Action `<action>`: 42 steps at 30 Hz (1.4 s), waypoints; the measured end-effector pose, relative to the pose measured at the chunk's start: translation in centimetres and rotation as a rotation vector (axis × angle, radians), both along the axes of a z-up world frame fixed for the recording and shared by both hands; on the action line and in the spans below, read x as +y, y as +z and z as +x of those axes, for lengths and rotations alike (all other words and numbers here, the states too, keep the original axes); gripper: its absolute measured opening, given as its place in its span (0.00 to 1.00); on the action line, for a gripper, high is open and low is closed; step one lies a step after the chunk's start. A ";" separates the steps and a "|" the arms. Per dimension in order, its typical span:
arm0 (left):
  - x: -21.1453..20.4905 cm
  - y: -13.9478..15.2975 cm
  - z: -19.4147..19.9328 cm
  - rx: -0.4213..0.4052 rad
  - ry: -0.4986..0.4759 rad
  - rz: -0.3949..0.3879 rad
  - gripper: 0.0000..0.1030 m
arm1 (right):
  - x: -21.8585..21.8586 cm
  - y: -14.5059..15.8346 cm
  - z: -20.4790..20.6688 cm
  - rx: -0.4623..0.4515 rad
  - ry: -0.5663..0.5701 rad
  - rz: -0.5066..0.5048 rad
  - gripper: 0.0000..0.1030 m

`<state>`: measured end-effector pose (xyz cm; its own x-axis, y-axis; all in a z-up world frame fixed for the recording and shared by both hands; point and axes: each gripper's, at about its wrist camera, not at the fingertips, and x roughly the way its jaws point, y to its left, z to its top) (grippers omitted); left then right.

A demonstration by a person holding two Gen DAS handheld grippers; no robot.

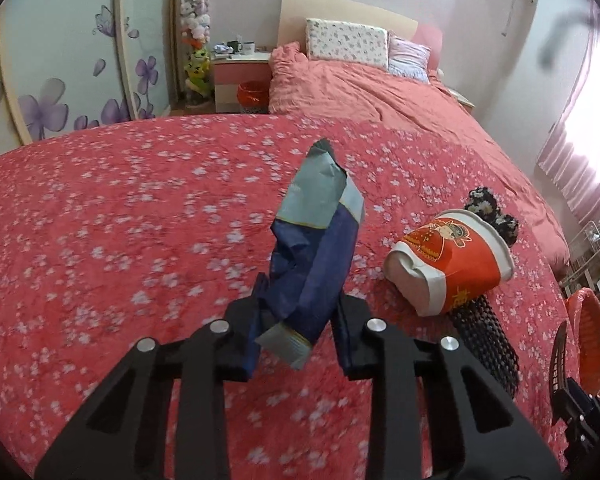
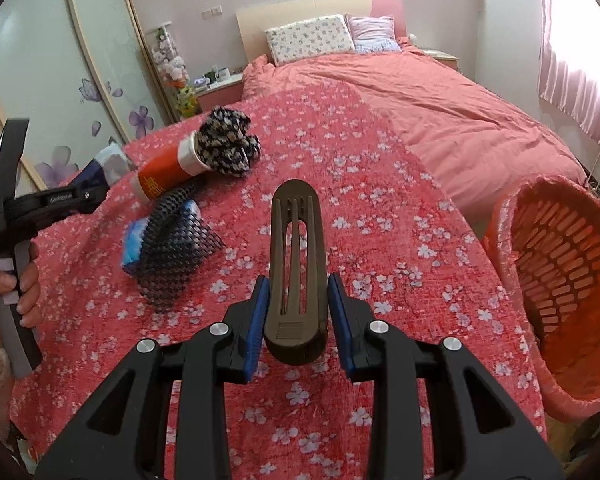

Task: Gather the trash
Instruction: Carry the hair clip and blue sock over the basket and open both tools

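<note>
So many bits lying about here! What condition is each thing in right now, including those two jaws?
left gripper: shut on the blue wrapper, lifted off the bed.
right gripper: shut on the brown plastic piece.
paper cup: on its side, dented.
black mesh: lying over a blue packet.
orange basket: tilted, mouth open.
patterned cloth: bunched at the cup's mouth.

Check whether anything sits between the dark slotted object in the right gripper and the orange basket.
Nothing visible does. The right gripper holds the dark brown slotted plastic piece above the floral bedspread; the orange plastic slatted basket stands open at the bed's right edge, with only bare bedspread between them.
</note>
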<state>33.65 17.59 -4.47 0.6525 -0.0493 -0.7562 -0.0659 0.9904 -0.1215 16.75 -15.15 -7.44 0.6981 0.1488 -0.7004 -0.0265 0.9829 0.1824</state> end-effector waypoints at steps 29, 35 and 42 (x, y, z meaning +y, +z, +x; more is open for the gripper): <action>-11.7 9.0 -14.0 -0.182 -0.218 -0.055 0.31 | -5.9 7.3 -7.3 -0.266 -0.170 0.030 0.30; -16.9 9.1 -15.0 -0.206 -0.316 -0.057 0.30 | -8.7 7.1 -7.9 -0.282 -0.235 0.036 0.30; -22.8 8.1 -15.1 -0.175 -0.422 -0.103 0.30 | -12.6 6.5 -8.9 -0.286 -0.312 0.059 0.30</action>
